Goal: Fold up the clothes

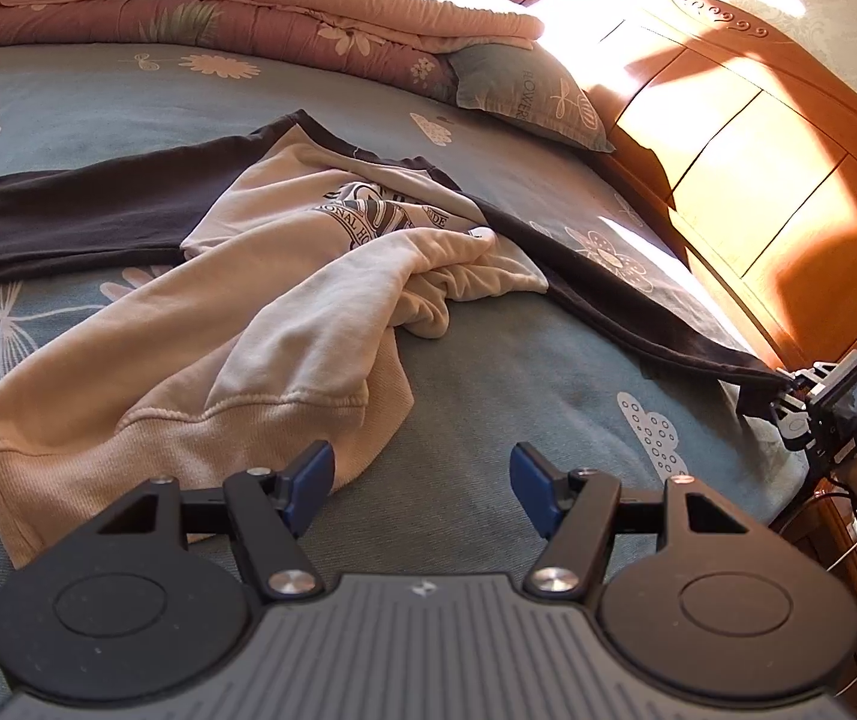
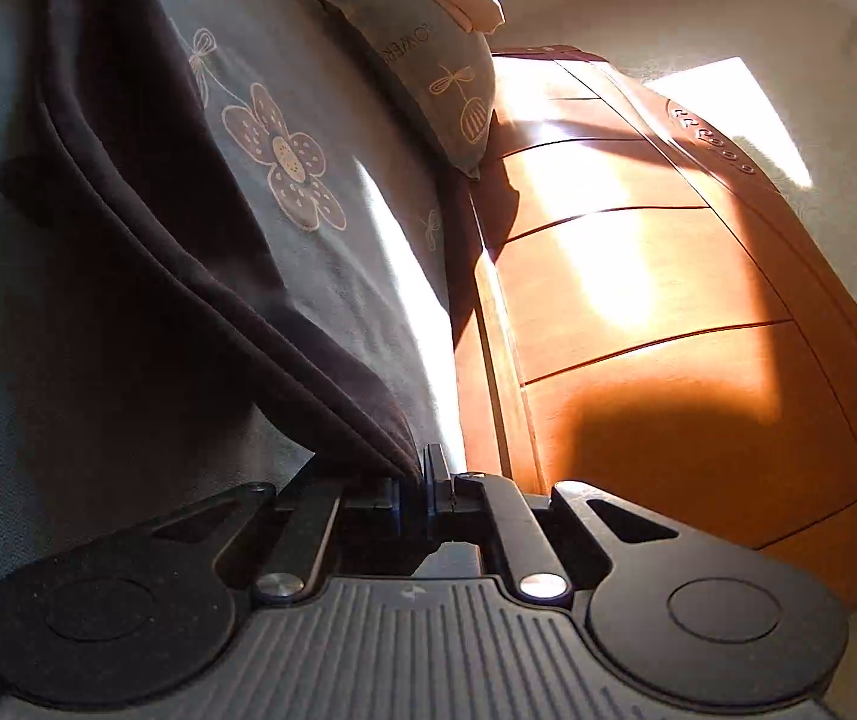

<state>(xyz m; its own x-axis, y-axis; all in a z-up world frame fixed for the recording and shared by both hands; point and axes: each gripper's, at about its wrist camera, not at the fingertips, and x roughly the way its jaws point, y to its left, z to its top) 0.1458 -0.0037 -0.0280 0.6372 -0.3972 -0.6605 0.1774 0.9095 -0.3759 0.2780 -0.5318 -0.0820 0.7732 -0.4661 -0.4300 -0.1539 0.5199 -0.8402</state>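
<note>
A cream sweatshirt point(image 1: 284, 276) with dark sleeves lies rumpled across a blue floral bed point(image 1: 488, 360), its printed chest showing and its ribbed hem bunched toward the near edge. The left gripper point(image 1: 422, 480) hovers just over that hem, its blue-padded fingers point(image 1: 314, 480) spread wide and holding nothing. One dark sleeve point(image 1: 56, 222) stretches flat to the left; the other sleeve point(image 1: 638, 312) runs out to the right, drawn in a taut line toward the bed's edge. There the right gripper point(image 2: 413, 480) is clamped on the cuff, its fingers pressed narrow on the folded dark cloth, as the right wrist view shows up close. From the left wrist view the same gripper point(image 1: 788, 396) appears at the far right, a hand behind it. A folded pink quilt point(image 1: 236, 6) and a blue pillow point(image 1: 524, 96) sit at the head of the bed, against a sunlit wooden headboard point(image 1: 758, 168).
</note>
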